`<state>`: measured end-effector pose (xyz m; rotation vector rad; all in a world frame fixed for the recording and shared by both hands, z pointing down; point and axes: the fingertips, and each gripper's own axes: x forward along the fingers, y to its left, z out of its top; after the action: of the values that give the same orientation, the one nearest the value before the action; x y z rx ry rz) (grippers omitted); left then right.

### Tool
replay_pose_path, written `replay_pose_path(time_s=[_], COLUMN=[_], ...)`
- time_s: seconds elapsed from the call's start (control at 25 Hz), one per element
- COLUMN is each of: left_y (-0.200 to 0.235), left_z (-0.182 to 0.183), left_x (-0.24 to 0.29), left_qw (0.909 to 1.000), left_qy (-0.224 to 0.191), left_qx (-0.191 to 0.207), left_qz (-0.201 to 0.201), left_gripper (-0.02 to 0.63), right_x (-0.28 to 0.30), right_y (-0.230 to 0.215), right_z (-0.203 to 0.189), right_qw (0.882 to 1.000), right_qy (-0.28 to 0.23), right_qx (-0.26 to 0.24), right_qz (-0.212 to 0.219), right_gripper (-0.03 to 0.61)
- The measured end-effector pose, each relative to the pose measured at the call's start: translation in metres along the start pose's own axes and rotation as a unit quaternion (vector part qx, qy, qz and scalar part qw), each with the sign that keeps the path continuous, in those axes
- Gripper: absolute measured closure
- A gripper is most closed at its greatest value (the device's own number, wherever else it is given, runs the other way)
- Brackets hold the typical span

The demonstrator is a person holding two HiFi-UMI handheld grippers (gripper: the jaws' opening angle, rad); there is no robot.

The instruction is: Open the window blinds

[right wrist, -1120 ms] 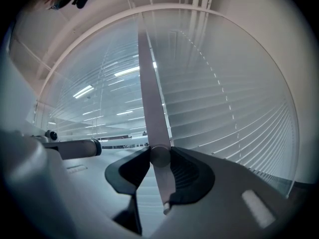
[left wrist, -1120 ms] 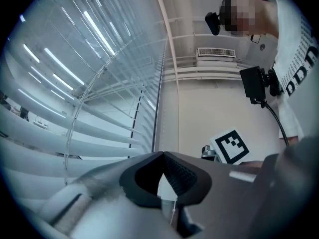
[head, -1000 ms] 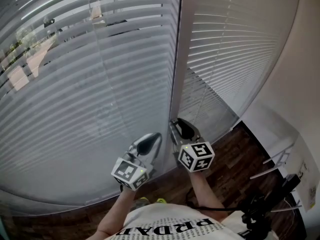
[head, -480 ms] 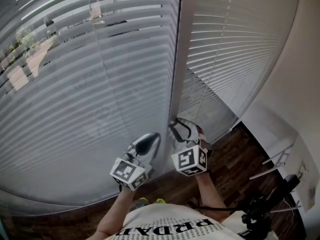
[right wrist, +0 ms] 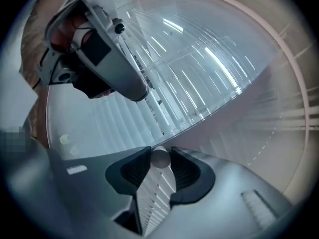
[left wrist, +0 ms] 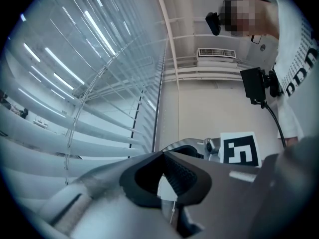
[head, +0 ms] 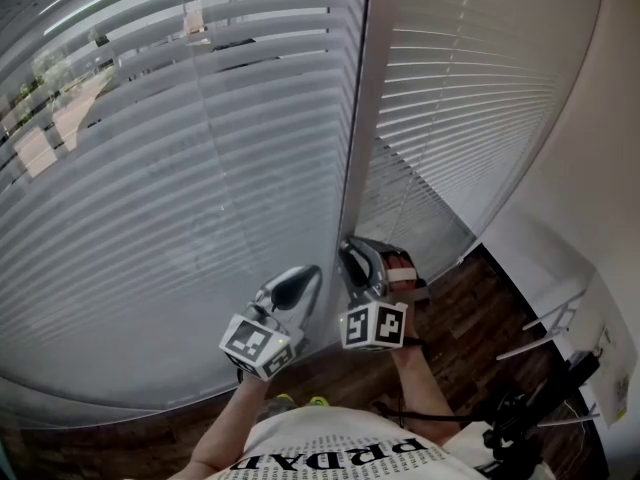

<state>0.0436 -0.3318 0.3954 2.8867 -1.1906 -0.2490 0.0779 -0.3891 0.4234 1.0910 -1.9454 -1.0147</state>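
Right gripper: you are rolling it, jaws pinching the wand.
Left gripper: at its 9 o'clock, jaws pinching a cord.
Blinds: probably tilting open.

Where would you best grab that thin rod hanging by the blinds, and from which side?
Pinch the rod near its lower end, from the room side, a jaw on each flank. It is slim, round and hangs before the blinds, so a crosswise grip suits twisting. The right gripper holds it so.
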Motion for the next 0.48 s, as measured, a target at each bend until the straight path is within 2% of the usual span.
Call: replay_pose_path(time_s=[0.28,0.48], left_y=[-0.0021,-0.002], left_z=[-0.0007,-0.0012], left_x=[0.002,0.0024], left_qw=[1.0,1.0], left_qy=[0.0,0.001], left_qx=[-0.001,-0.003], left_qz=[-0.005,-0.006], left_gripper=[0.621,0.621], right_x=[0.0006,0.0008], right_y=[-0.0036,-0.0065], right_z=[-0.0003,-0.0009], right_qw=[0.997,0.988], right_qy=[-0.013,-0.03], right_qx=[0.076,0.152], right_qz=[0.006,0.012], right_gripper=[0.454,0.454])
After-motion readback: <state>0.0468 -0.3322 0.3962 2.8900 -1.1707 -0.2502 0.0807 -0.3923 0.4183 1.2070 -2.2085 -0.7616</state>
